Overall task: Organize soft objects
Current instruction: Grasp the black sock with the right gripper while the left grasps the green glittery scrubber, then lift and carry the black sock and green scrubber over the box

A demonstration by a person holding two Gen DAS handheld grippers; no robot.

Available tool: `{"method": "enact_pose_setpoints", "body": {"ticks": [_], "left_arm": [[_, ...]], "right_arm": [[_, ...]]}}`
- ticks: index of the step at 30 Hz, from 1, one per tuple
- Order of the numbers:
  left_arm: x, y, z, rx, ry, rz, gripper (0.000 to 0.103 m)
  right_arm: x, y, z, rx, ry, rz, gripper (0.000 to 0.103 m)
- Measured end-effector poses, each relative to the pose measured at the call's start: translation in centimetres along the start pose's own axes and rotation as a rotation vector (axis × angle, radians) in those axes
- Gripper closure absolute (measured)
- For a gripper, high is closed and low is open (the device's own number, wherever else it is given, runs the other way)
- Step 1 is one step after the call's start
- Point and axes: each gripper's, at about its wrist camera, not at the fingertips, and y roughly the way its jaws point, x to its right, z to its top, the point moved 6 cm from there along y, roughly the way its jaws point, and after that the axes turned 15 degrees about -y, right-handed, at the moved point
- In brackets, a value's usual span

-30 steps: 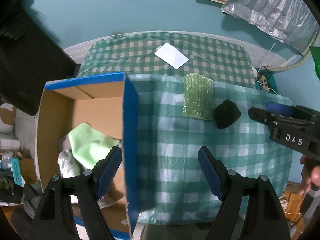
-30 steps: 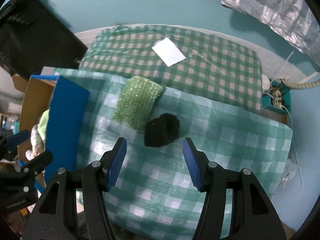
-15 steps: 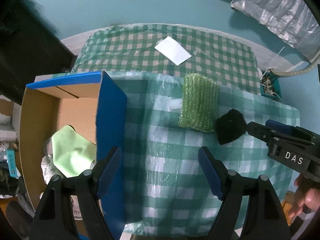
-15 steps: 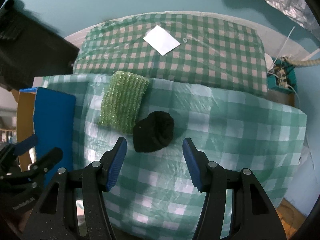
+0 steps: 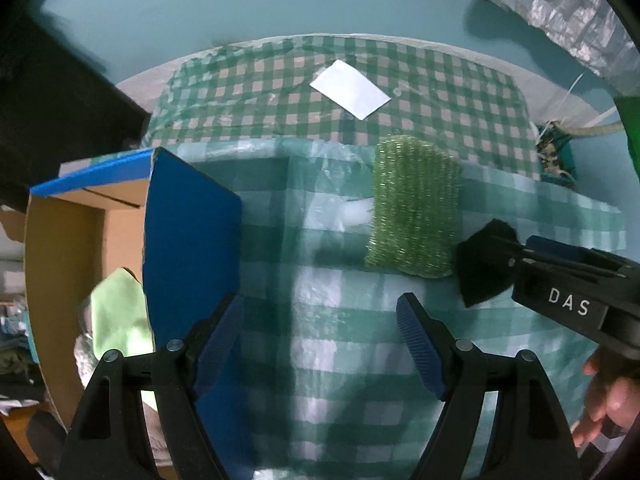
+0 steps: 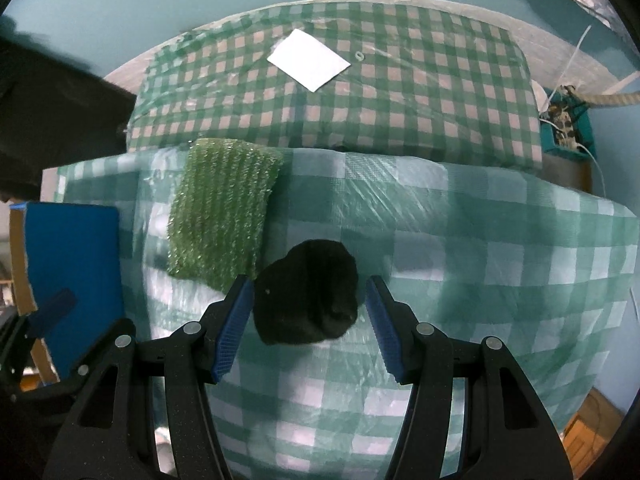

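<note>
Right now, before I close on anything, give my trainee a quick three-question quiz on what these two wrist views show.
1. True or false: the right gripper stands with its jaws either side of the black soft lump.
2. What lies beside that lump on the checked cloth? A) the green mesh scrubber B) a red sponge C) a metal spoon
3. Fill in: the light green cloth lies inside the ______.

Key
1. True; a gap still shows at the right pad.
2. A
3. Cardboard box, the one with the blue flap.
</note>
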Motion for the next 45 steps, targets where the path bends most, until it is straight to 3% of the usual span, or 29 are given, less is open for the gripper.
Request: {"method": "enact_pose_setpoints", "body": {"ticks": [8,10,14,22,35,42,45], "left_arm": [[0.5,1.3,0.5,-0.017,0.037,0.01,0.023],[0.4,1.6,0.6,-0.022,0.03,0.011,0.023],[0.5,1.7,0.9,-0.021,0.006,-0.013,0.018],[2.7,1.6,1.6,-0.035,-0.01,-0.091,0.018],[6.2,5.5,1.1,-0.098,0.086,-0.02,0.018],[6.1,6.2,0.7,-0.116,0.062,-0.036,0.026],[6.2,6.4,0.7,-0.125,0.054,-0.047,0.039]], "right_arm": [[-0.2,2.0,0.0,-0.027,-0.05,-0.009,0.046],[-0.1,2.2,-0.2,-0.032,-0.082,-0.016,0.057],[0.3,1.9,-0.8,-0.028,-0.116,-0.028,0.064],[3.2,0.9,-3.4,-0.035,-0.109,-0.037,0.065],[5.4,0.3,-6.3,-0.025,-0.051,-0.02,0.064],[5.2,0.3,-6.4,-0.029,-0.064,-0.023,0.063],[5.2,0.4,-6.4,-0.03,-0.068,-0.024,0.063]]}}
